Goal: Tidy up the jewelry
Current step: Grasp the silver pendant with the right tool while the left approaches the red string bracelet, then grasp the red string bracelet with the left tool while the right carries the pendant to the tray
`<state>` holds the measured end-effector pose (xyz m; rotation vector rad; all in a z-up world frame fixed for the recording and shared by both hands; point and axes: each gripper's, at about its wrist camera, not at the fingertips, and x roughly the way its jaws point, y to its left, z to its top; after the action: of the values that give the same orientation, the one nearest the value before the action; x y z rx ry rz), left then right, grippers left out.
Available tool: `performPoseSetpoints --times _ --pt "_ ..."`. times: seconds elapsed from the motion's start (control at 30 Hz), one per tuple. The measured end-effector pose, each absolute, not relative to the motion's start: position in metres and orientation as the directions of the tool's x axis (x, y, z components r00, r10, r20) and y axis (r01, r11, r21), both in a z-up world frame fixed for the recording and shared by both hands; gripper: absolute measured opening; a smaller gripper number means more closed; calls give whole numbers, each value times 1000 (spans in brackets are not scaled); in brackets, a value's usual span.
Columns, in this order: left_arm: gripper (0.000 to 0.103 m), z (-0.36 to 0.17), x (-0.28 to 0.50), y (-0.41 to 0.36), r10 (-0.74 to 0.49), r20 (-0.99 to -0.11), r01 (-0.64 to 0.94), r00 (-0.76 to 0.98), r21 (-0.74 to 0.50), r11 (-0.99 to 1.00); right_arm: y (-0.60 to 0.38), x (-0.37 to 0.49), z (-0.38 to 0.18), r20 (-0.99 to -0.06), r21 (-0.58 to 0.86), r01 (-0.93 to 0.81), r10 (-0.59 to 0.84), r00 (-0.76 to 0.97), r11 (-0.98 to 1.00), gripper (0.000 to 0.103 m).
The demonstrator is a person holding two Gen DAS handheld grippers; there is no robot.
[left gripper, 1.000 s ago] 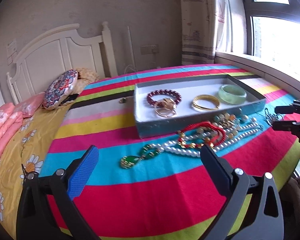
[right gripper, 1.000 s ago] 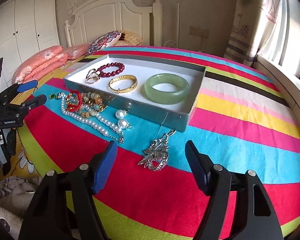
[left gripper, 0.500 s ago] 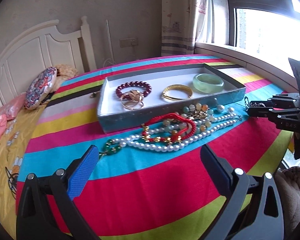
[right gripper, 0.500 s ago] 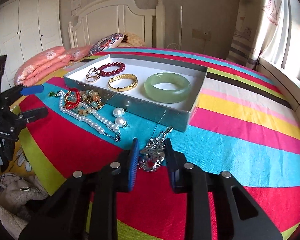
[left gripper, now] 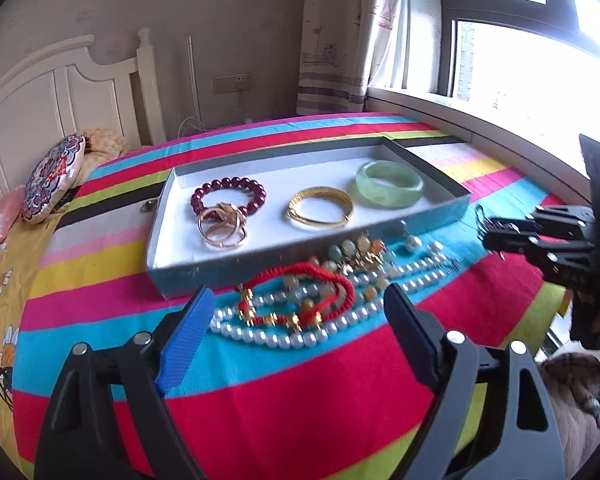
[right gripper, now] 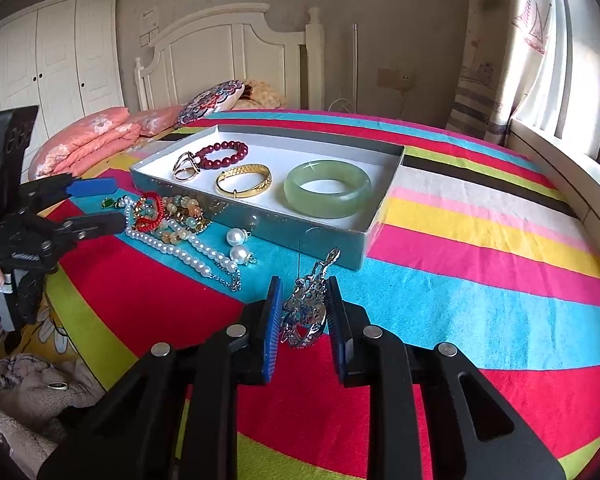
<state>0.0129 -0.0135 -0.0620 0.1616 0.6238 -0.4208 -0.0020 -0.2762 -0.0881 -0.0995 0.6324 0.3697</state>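
Right claw [right gripper: 302, 312] closed on silver pendant [right gripper: 306, 314], near grey tray [right gripper: 260, 224]. Left claw [left gripper: 296, 320] open, jaws just narrowing, straddling pearl necklace [left gripper: 300, 330].

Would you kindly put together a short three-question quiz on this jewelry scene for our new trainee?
1. True or false: the green bangle lies inside the tray.
2. What sits between the pads of the right hand-held gripper?
A) the pearl necklace
B) the silver pendant
C) the gold bangle
3. How many pieces lie in the tray?

Key
1. True.
2. B. The jaws have just been closing and now press on the pendant, which lies on the striped cloth.
3. Four: the green bangle, the gold bangle, the dark red bead bracelet and the rose-gold ring piece.
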Motion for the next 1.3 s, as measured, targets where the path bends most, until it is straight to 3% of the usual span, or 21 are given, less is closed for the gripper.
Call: performPoseSetpoints --times 0.07,0.13,0.17,0.37,0.57,0.63,0.67,0.8,1.0,1.3 --pt "70 -63 20 -11 -335 -608 422 720 0 906 -277 -3 -88 -594 19 -365 304 745 931 23" --pt "48 -67 27 -4 -370 -633 440 680 -52 896 -278 -3 -88 -593 23 -362 304 746 932 23" --pt "43 -69 29 -3 -365 -643 437 673 -52 898 -279 -3 -88 -592 25 -360 304 746 933 23" --pt "41 -74 41 16 -360 -669 378 650 -126 917 -279 -1 -88 -593 38 -359 310 743 933 23" --pt "37 -71 53 9 -316 -700 359 640 -90 929 -278 -1 -87 -592 36 -363 312 743 931 23" --pt "15 -71 54 5 -283 -714 360 641 -46 932 -280 -1 -87 -591 39 -358 311 744 933 23" --pt "10 -72 55 3 -274 -724 367 633 -31 930 -281 -1 -87 -591 42 -356 311 745 933 23" --pt "5 -72 48 -3 -257 -710 376 655 11 926 -280 -1 -87 -587 45 -355 313 746 934 23" --pt "6 -55 32 4 -318 -648 379 692 -49 924 -285 -4 -82 -572 56 -344 312 758 937 23" --pt "6 -28 17 6 -341 -600 399 724 -39 916 -284 -8 -73 -552 55 -345 316 772 937 23"
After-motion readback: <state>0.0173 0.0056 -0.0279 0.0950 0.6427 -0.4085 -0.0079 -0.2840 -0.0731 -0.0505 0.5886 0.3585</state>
